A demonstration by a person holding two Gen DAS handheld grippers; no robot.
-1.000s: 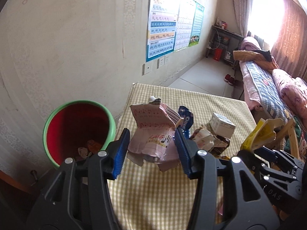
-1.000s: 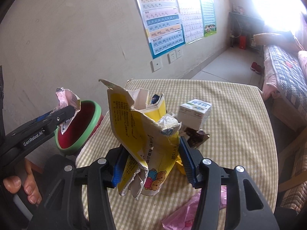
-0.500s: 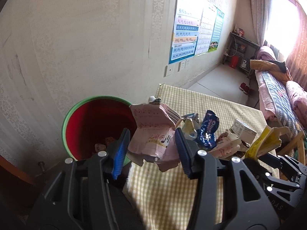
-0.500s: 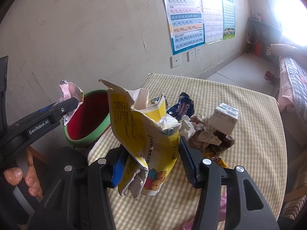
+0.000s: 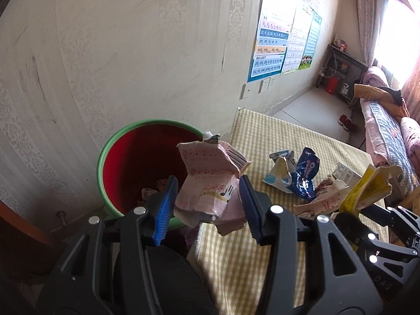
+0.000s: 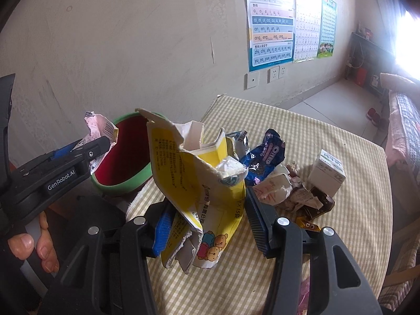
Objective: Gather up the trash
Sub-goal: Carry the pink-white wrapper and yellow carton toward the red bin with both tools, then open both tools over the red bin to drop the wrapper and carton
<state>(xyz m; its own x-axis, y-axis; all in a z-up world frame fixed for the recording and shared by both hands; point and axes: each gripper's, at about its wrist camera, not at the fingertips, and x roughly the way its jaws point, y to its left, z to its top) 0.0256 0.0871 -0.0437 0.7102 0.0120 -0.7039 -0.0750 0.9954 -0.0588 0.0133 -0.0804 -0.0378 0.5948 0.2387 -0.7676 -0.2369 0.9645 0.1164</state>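
Your left gripper (image 5: 207, 202) is clamped on a crumpled pink carton (image 5: 210, 181), held in the air at the edge of the worktop (image 5: 275, 136), just beside the green-rimmed bin (image 5: 105, 157) with its red inside. The carton sits between both blue pads, its torn top leaning toward the bin's mouth; a few scraps lie at the bottom of the bin. Your right gripper (image 6: 207, 223) is pinching a torn yellow carton (image 6: 199, 183) with cartoon bears printed low on its side, raised above the checked cloth of the worktop, its ragged open end pointing up. From the right wrist view, the left gripper (image 6: 86, 149) shows at the far left with the pink carton poking out over the bin's rim, and your fingers (image 6: 23, 244) wrap its handle below. More trash lies on the worktop beyond the yellow carton: a blue cookie wrapper (image 6: 265, 157), crumpled pink and white paper (image 6: 275, 186), a small white box (image 6: 328, 173) standing upright, and a brown wrapper (image 6: 320, 202) just beside the box.
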